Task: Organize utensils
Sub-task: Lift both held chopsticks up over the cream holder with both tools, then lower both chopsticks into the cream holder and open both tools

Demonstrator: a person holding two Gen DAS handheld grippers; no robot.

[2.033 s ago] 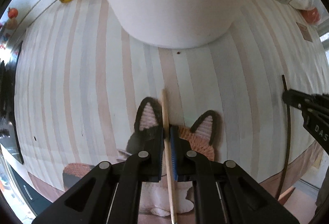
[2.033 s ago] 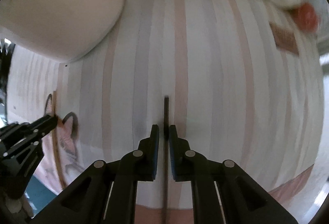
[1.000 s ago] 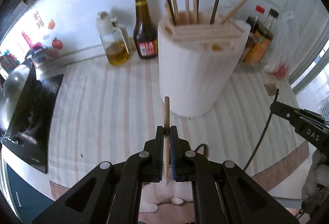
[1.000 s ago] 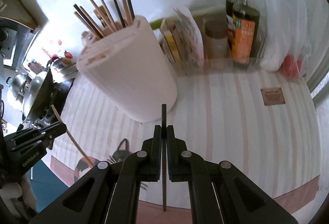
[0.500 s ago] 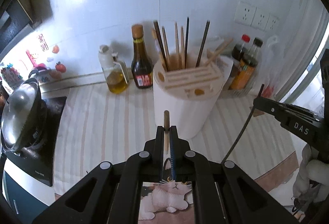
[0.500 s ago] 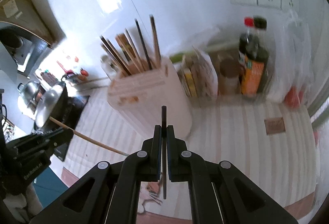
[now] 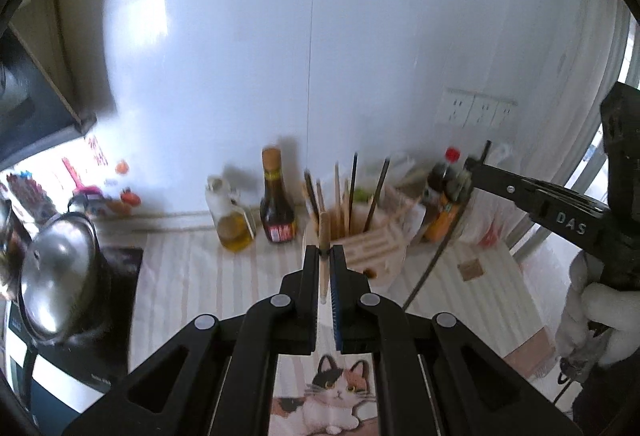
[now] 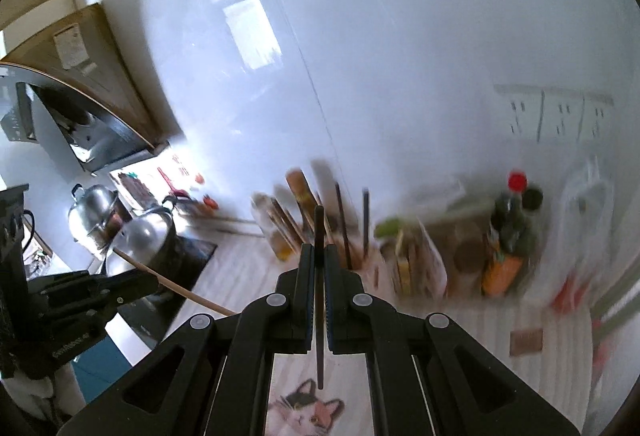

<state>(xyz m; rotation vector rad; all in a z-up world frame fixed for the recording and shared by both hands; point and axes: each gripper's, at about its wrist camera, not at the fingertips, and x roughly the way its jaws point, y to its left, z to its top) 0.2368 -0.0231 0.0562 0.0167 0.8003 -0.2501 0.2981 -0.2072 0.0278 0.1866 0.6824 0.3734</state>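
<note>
My left gripper point(image 7: 325, 256) is shut on a light wooden chopstick point(image 7: 323, 232), held high above the counter. My right gripper point(image 8: 316, 254) is shut on a dark chopstick point(image 8: 319, 228). Below and ahead stands the white holder with a slotted wooden top point(image 7: 374, 252), with several chopsticks upright in it. In the left wrist view the right gripper point(image 7: 472, 165) comes in from the right with its dark chopstick point(image 7: 436, 256) hanging down. In the right wrist view the left gripper point(image 8: 152, 280) sits at the left with the wooden chopstick point(image 8: 188, 294). The right wrist view is blurred.
A soy sauce bottle point(image 7: 276, 211) and an oil jug point(image 7: 232, 224) stand by the wall left of the holder. More bottles point(image 7: 444, 203) and a bag are to its right. A steel pot lid point(image 7: 60, 280) on a stove is at the left. A cat-print mat point(image 7: 332, 396) lies below.
Both grippers have risen well above the counter with their chopsticks still held. The holder now looks smaller and lower, and the wall fills most of each view.
</note>
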